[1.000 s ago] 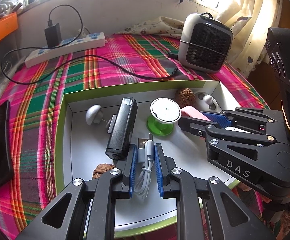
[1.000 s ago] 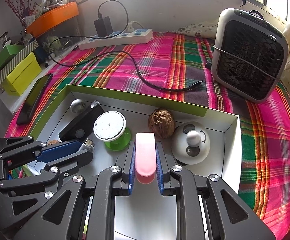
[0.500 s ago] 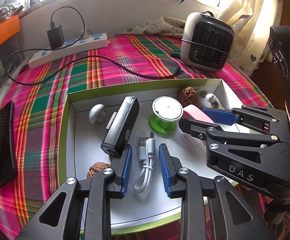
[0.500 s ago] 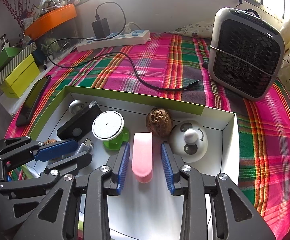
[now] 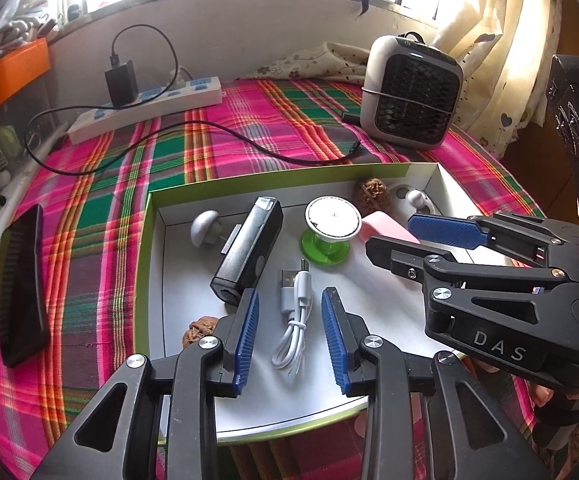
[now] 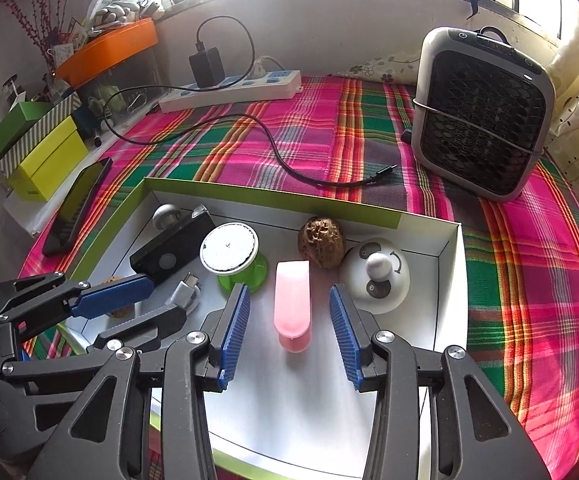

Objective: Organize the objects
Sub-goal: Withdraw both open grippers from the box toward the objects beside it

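Now our left claw (image 5: pixel 289 332) and right claw (image 6: pixel 287 326) are both opening, gripping nothing, the white cable (image 5: pixel 295 320) and pink case (image 6: pixel 292 302) lying lengthwise between their pads.

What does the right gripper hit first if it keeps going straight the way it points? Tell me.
Most likely the pink piece: it lies on the box floor between the right gripper's opening jaws, untouched by the pads. Beyond it sits the walnut. Depth is hard to judge in this view.
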